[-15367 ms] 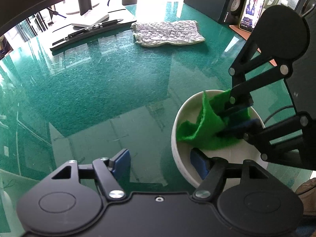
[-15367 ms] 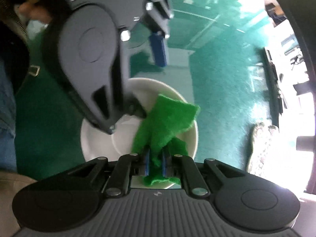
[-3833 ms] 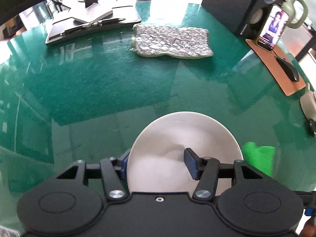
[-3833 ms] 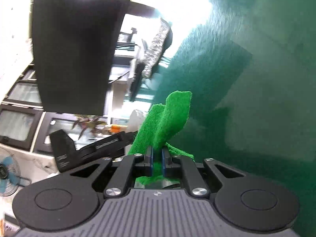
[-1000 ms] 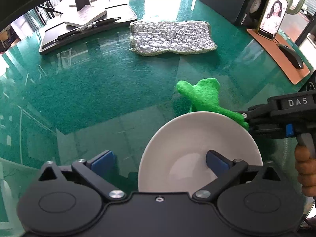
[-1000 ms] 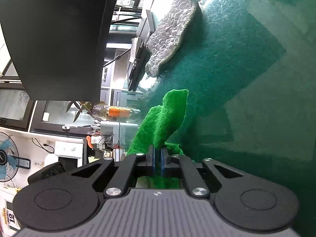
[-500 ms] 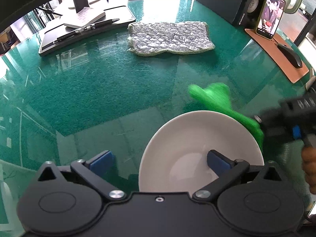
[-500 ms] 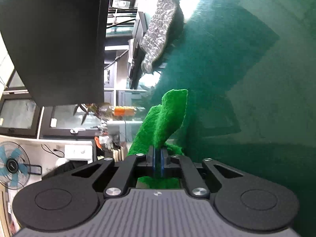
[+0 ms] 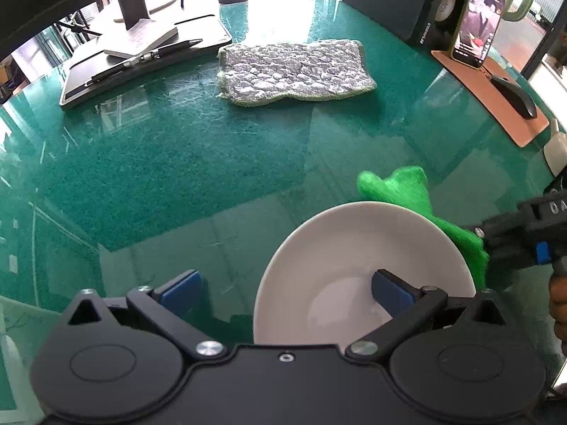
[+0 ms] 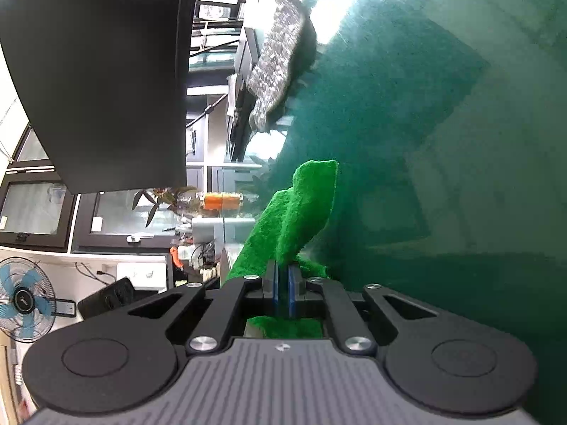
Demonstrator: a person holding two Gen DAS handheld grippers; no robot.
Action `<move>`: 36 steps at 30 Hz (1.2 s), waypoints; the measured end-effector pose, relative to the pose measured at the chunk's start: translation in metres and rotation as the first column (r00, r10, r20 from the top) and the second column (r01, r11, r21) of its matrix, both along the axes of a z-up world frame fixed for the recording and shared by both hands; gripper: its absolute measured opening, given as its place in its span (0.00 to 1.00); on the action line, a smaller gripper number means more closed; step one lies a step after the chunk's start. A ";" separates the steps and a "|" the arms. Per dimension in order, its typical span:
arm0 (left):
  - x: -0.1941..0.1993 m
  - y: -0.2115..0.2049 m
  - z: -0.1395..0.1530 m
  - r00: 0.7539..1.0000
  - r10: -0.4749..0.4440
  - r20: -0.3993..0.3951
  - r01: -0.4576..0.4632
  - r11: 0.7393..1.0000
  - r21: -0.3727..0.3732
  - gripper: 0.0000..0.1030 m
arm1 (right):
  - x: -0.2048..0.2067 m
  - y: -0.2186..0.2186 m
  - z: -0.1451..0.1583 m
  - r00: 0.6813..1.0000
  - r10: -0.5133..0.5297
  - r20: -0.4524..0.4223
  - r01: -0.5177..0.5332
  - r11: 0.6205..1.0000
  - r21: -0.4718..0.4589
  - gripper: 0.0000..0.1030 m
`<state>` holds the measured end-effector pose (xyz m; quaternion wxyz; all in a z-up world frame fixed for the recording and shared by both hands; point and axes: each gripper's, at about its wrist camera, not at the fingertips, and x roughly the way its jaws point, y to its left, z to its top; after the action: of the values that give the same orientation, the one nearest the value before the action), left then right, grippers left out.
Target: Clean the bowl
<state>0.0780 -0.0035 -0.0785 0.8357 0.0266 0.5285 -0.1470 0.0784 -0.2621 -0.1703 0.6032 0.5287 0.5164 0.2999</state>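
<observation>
The white bowl (image 9: 340,248) stands on the green glass table (image 9: 177,163), close below my left gripper (image 9: 283,285). That gripper is open: its right finger (image 9: 389,288) hangs inside the bowl, while the left finger (image 9: 180,287) is outside, clear of the rim. My right gripper (image 9: 496,237) comes in from the right edge, shut on a green cloth (image 9: 400,191) that lies against the bowl's far right rim. In the right wrist view the right gripper (image 10: 282,276) pinches the green cloth (image 10: 301,205), which sticks up past the pads; the bowl is hidden there.
A grey quilted cloth (image 9: 294,71) lies further back on the table. Behind it are a dark tray with a pen and notebook (image 9: 141,60), a speaker (image 9: 382,0), a phone on a stand (image 9: 478,24) and a mouse on a brown mat (image 9: 514,99). A hand (image 9: 558,304) shows at the right edge.
The right gripper and the green cloth have slid a little to the right and nearer along the bowl's far rim. The left gripper has stayed open over the bowl.
</observation>
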 end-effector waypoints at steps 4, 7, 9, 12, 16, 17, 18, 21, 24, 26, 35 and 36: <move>0.006 -0.001 0.000 1.000 -0.017 -0.001 0.017 1.000 0.000 1.00 | 0.016 0.012 0.002 0.999 0.020 0.032 -0.019 1.000 -0.024 0.07; 0.011 -0.001 0.001 1.000 -0.028 -0.004 0.028 1.000 0.001 1.00 | 0.024 0.020 0.004 0.998 0.039 0.050 -0.036 0.998 -0.051 0.07; 0.013 -0.002 0.001 0.999 -0.040 -0.002 0.040 0.999 0.001 1.00 | 0.027 0.024 0.007 0.997 0.045 0.059 -0.041 0.996 -0.078 0.07; 0.013 -0.002 0.000 0.998 -0.058 0.006 0.058 0.998 -0.001 1.00 | 0.028 0.029 0.009 0.997 0.042 0.072 -0.035 0.994 -0.100 0.07; 0.014 -0.001 0.000 0.996 -0.083 0.018 0.084 0.997 -0.003 1.00 | 0.026 0.035 0.014 0.995 0.036 0.094 -0.022 0.989 -0.146 0.07; 0.014 -0.001 0.000 0.995 -0.092 0.022 0.093 0.996 -0.003 1.00 | 0.025 0.036 0.016 0.995 0.034 0.099 -0.017 0.987 -0.161 0.07; 0.014 -0.001 0.000 0.995 -0.101 0.026 0.102 0.995 -0.004 1.00 | 0.023 0.037 0.017 0.995 0.022 0.098 -0.005 0.985 -0.170 0.07; 0.014 -0.001 0.000 0.991 -0.128 0.037 0.129 0.992 -0.007 1.00 | 0.017 0.039 0.019 0.996 -0.017 0.093 0.036 0.980 -0.197 0.07; 0.013 0.000 -0.001 0.988 -0.150 0.048 0.150 0.989 -0.009 1.00 | 0.012 0.040 0.020 0.994 -0.049 0.100 0.069 0.976 -0.208 0.07; 0.012 0.001 -0.001 0.986 -0.161 0.054 0.162 0.987 -0.011 1.00 | 0.008 0.040 0.020 0.992 -0.063 0.113 0.086 0.972 -0.218 0.07; 0.003 0.007 -0.001 0.973 -0.223 0.065 0.224 0.974 -0.012 1.00 | -0.056 0.017 0.017 0.981 -0.166 0.105 0.183 0.966 -0.184 0.06; 0.001 0.008 -0.002 0.972 -0.225 0.072 0.226 0.974 -0.012 1.00 | -0.065 0.014 0.015 0.981 -0.166 0.096 0.180 0.970 -0.162 0.06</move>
<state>0.0793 0.0046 -0.0800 0.8319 0.0833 0.4907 -0.2454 0.0136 -0.2485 -0.1555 0.6905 0.5058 0.4668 0.2223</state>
